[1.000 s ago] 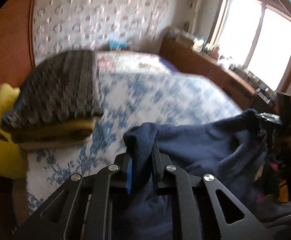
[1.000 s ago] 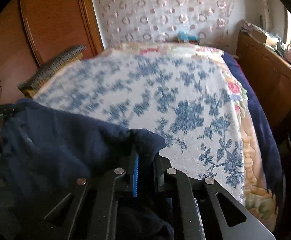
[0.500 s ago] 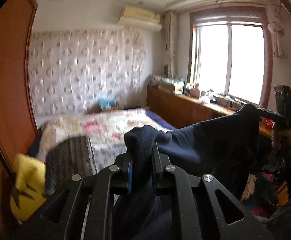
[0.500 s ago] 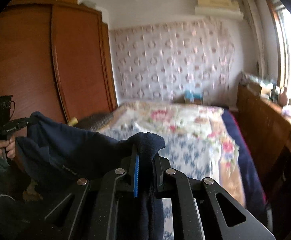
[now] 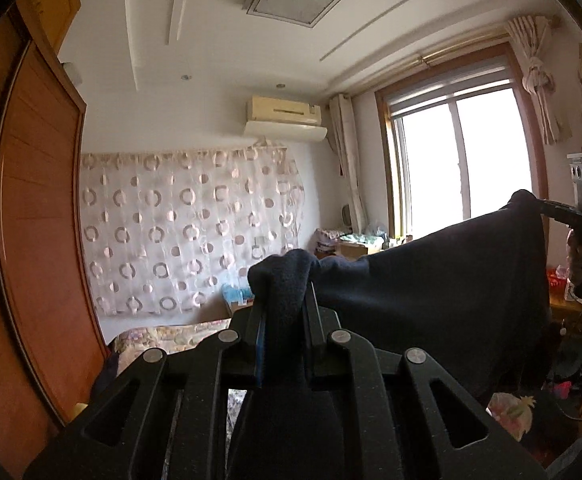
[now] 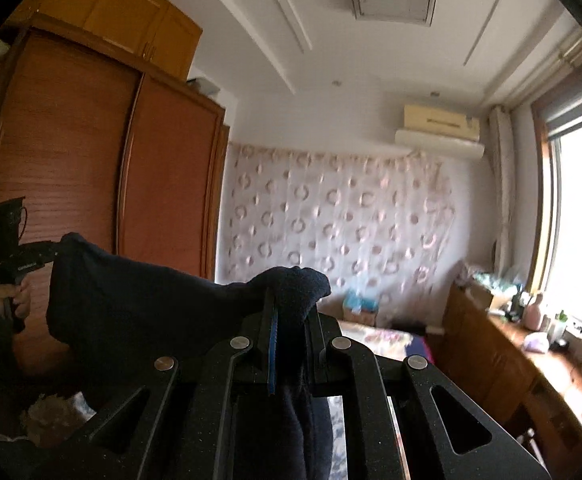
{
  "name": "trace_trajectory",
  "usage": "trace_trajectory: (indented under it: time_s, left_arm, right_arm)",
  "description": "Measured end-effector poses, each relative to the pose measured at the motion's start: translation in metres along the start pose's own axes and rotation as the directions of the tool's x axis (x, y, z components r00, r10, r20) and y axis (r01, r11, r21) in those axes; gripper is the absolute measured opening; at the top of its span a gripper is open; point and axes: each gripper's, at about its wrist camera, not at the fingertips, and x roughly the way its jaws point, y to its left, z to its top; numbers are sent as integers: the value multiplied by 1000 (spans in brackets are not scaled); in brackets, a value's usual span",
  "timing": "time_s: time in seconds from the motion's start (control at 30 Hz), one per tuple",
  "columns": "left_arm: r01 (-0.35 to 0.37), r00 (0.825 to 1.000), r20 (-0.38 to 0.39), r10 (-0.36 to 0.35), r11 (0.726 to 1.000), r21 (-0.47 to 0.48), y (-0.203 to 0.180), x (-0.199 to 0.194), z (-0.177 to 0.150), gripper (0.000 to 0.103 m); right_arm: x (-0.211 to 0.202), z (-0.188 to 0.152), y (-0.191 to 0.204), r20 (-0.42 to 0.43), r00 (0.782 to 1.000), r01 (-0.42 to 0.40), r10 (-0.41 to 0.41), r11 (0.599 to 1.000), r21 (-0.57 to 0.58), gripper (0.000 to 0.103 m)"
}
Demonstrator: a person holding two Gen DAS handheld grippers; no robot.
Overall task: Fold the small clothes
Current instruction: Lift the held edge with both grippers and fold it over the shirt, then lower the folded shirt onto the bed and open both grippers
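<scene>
A dark navy garment (image 5: 443, 276) is held stretched in the air between the two grippers, well above the bed (image 5: 171, 334), of which only a floral strip is seen low in both views. In the left wrist view, the left gripper (image 5: 285, 312) is clamped on one bunched corner of the garment, with cloth pinched between the jaws and hanging down behind them. From there the fabric is spread toward the window (image 5: 459, 168) side, where its far corner is gripped by the right gripper (image 5: 547, 206), seen small at the edge.

In the right wrist view, the right gripper (image 6: 291, 316) is likewise closed on a wad of the garment (image 6: 139, 304), a blue pad being visible against the cloth. The cloth is drawn across toward the wooden wardrobe (image 6: 91, 160), where the left gripper (image 6: 49, 254) is seen pinching the other corner, its handle grasped by a hand (image 6: 9, 300). A circle-patterned curtain (image 6: 331, 232) is hung on the wall beyond the bed, with an air conditioner (image 6: 439, 130) mounted above it.
</scene>
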Motion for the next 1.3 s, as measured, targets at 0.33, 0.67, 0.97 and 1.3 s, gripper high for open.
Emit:
trace_trajectory:
  time_s: [0.33, 0.67, 0.97, 1.3]
  left_arm:
    - [-2, 988, -154, -1, 1000, -23, 3, 106, -48, 15]
    - [-48, 909, -416, 31, 998, -29, 24, 285, -176, 15]
    - [-61, 846, -532, 46, 998, -12, 30, 355, -213, 15]
    - [-57, 808, -588, 30, 998, -28, 29, 362, -237, 43]
  right_arm:
    - [76, -26, 20, -144, 986, 78, -81, 997, -25, 10]
    - [271, -172, -10, -455, 887, 100, -84, 995, 11, 10]
    - [415, -213, -40, -584, 809, 133, -62, 988, 81, 10]
    - [417, -233, -76, -653, 755, 151, -57, 985, 89, 19]
